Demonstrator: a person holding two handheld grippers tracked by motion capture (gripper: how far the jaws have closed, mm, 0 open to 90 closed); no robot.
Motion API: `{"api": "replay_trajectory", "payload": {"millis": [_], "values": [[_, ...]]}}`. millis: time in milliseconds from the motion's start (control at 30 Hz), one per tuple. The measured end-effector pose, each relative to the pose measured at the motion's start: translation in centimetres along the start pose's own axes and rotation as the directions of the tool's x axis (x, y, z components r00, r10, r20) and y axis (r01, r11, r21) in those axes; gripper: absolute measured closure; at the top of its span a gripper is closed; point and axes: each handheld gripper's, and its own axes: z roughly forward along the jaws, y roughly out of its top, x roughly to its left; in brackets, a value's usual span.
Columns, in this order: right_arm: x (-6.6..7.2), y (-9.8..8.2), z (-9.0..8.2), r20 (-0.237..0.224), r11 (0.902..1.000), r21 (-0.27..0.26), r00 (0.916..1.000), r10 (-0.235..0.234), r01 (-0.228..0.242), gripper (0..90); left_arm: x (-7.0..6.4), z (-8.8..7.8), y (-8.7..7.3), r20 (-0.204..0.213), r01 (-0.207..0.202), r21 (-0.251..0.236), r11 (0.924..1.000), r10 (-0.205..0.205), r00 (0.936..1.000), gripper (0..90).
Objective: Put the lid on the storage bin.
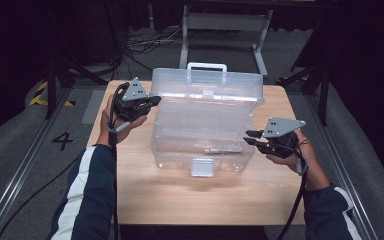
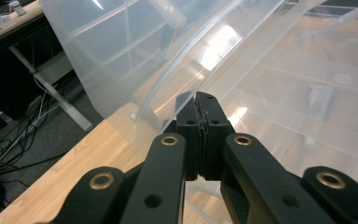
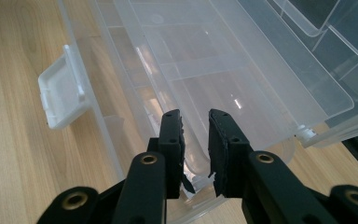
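Clear plastic storage box (image 1: 206, 120) at centre frame on the wooden table (image 1: 190, 192), flanked by two hand-held grippers.

The box's long axis runs left to right across the high view, its handle at the far edge and its white latch (image 1: 202, 167) at the near edge. The left gripper (image 1: 152, 100) sits at the upper left corner of the box, jaws fully closed with nothing between them, tips against or just short of the lid edge; the gripper view does not settle contact. The right gripper (image 1: 250, 137) lies at the lower right end wall, jaws parted a little and straddling the rim of the box (image 3: 196, 179), though the pads do not appear to press on it. A small grey object lies inside.
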Motion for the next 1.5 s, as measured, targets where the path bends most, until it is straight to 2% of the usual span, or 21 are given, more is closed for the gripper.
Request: {"api": "replay_trajectory", "payload": {"millis": [900,1267,1467,1500], "values": [[0.3,-0.8,-0.4,-0.020,0.9999,0.003,0.9998,0.010,-0.010,73.7,-1.7,-1.3,-1.7,0.054,-0.012,0.011,0.9999,0.012,0.9985,90.0],[0.4,-1.2,-0.5,-0.023,0.9998,0.014,0.9997,0.012,-0.012,73.2,-2.5,-1.5,-2.7,0.065,-0.022,0.015,0.9996,0.021,0.9976,90.0],[0.2,-1.7,-1.0,-0.010,0.9994,0.016,0.9995,0.031,-0.030,72.7,-2.9,-1.7,-3.0,0.058,-0.037,0.020,0.9991,0.035,0.9977,90.0],[0.2,-1.9,-1.1,-0.008,0.9993,0.018,0.9994,0.033,-0.033,72.6,-3.0,-1.7,-3.2,0.062,-0.029,0.016,0.9994,0.028,0.9977,90.0]]}}
